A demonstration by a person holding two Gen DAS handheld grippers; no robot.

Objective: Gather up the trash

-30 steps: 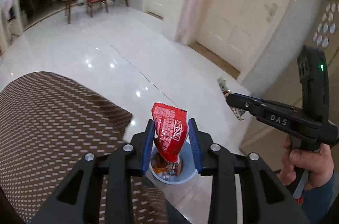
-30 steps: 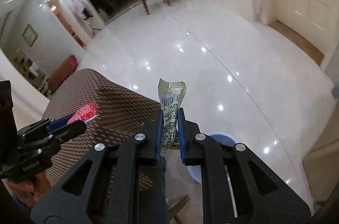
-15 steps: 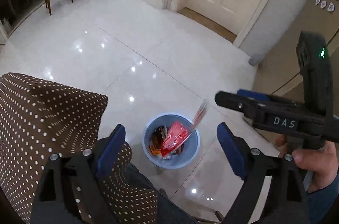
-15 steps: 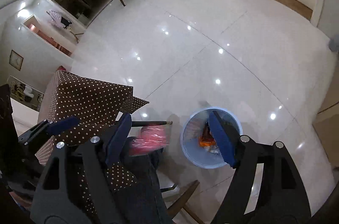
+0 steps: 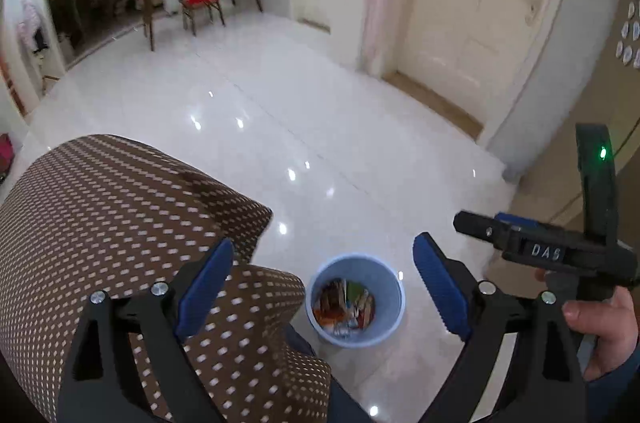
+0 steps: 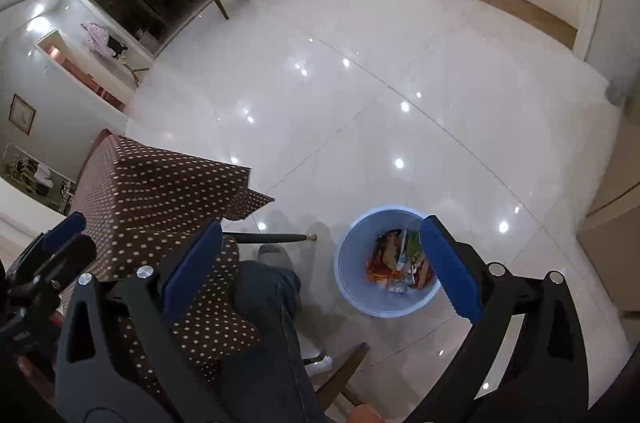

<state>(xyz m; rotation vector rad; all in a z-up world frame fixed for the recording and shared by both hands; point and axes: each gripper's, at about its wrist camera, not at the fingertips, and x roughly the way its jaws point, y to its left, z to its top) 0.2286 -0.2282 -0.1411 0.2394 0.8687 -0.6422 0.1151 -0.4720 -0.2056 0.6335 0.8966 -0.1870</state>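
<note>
A light blue trash bin stands on the white tile floor, with several snack wrappers lying inside it. My left gripper hangs above the bin; its jaws are opening and nothing is between the blue pads. Over the bin's left side, my right gripper is also opening, with nothing between its pads. The left wrist view shows the right gripper from the side, held in a hand. At the left edge of the right wrist view sits the left gripper.
A table under a brown polka-dot cloth is at the left, its corner hanging near the bin. A person's jeans-clad leg and slipper lie beside the bin. A wooden chair leg is below. Doors and a red chair stand far off.
Both grippers went from shut to wide open. The red wrapper left the left gripper and the silver-green wrapper left the right; both fell towards the bin and are now out of the jaws.
</note>
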